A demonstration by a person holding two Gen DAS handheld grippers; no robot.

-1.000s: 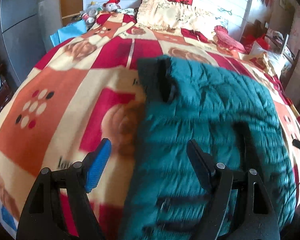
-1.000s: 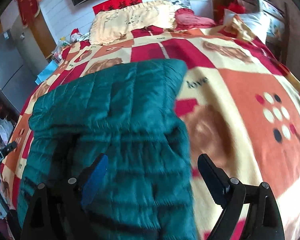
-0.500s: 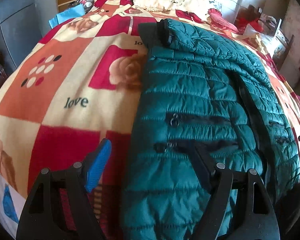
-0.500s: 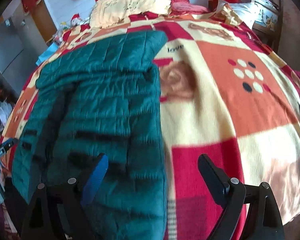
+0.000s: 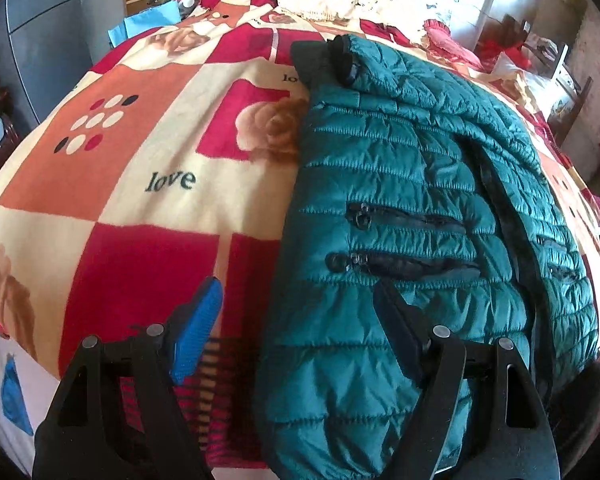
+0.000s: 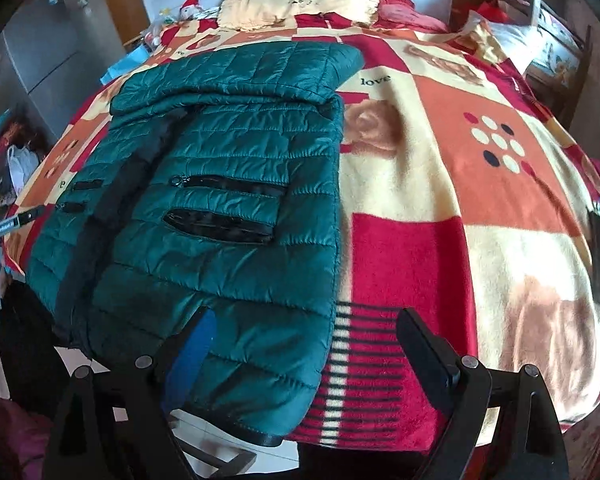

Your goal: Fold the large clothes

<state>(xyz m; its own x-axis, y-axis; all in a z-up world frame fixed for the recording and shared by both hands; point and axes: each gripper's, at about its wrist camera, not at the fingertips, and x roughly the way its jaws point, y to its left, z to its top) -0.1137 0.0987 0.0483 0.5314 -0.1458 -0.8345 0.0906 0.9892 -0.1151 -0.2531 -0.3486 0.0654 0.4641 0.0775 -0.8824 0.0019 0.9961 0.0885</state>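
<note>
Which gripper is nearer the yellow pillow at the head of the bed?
Neither clearly: both grippers hang at the foot end, far from the yellow pillow. The left gripper straddles the teal jacket's left edge, the right gripper its right edge.

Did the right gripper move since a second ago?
Yes. The right gripper pulled back toward the bed's foot: the yellow pillow looks farther, and the jacket hem now shows.

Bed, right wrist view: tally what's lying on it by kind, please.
Teal quilted jacket: 1
Patterned blanket: 1
Cream pillow: 1
Red pillow: 1
Total: 4
</note>
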